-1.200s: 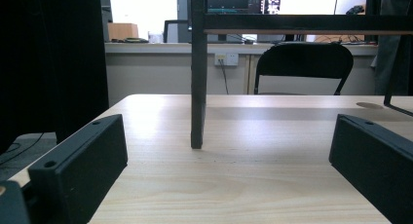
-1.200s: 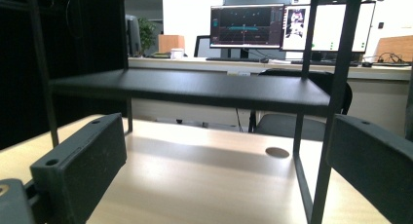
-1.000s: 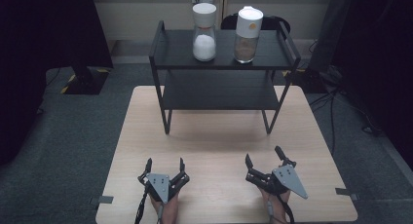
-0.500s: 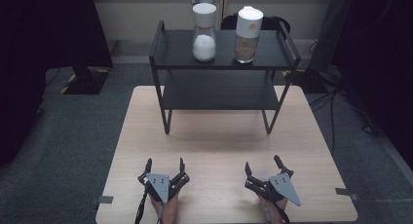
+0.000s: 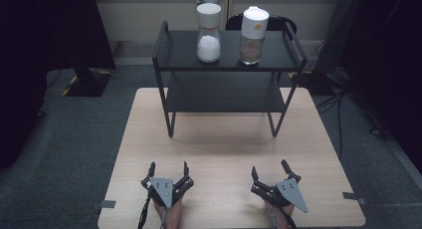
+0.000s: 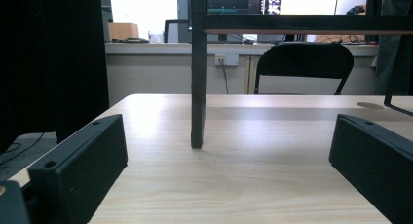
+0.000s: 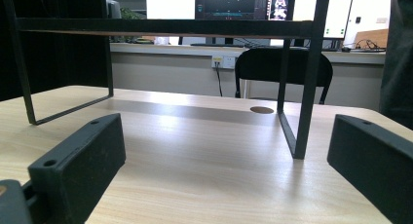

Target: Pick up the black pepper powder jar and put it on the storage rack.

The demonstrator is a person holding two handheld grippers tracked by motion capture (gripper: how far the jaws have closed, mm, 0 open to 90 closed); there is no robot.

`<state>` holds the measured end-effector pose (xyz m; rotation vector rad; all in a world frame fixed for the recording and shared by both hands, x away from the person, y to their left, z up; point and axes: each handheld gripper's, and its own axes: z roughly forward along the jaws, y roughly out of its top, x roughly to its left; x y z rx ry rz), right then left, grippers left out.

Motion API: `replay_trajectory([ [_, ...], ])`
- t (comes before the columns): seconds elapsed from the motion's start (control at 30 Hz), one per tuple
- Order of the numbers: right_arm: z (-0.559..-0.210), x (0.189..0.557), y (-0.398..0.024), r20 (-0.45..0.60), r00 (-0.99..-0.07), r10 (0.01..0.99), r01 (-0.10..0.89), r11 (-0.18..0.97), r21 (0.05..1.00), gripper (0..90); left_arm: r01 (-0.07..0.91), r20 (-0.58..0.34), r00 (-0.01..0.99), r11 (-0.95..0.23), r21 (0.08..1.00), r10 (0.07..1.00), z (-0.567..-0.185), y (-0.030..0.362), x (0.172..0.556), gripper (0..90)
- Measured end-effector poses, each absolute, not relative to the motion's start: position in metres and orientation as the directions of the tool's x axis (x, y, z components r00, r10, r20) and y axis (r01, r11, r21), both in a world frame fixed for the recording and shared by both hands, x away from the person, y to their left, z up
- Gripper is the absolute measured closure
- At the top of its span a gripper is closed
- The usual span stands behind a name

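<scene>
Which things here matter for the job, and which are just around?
In play: left gripper, right gripper, both open and empty; jar of white powder; jar of brown powder; black shelf rack.

Around: black chair, monitors, wall socket.

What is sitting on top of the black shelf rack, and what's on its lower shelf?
On the black rack's top shelf stand two white-lidded jars: one with white contents, one with brown contents. The lower shelf's visible front looks bare; its back is hidden under the top shelf.

an office: monitors (image 7: 229, 4), a desk chair (image 6: 304, 68), wall sockets (image 6: 227, 59).
</scene>
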<state>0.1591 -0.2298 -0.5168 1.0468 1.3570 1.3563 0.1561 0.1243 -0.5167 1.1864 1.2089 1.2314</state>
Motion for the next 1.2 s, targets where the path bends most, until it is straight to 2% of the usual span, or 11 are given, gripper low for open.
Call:
replay_trajectory([
  [1.2,-0.5154,0.16,-0.2297,-0.011,-0.205,0.979,-0.022,0.007,1.0,0.0,-0.019,0.0,-0.017,0.0,1.0,1.0,-0.5168,0.1243,0.1553,0.0],
])
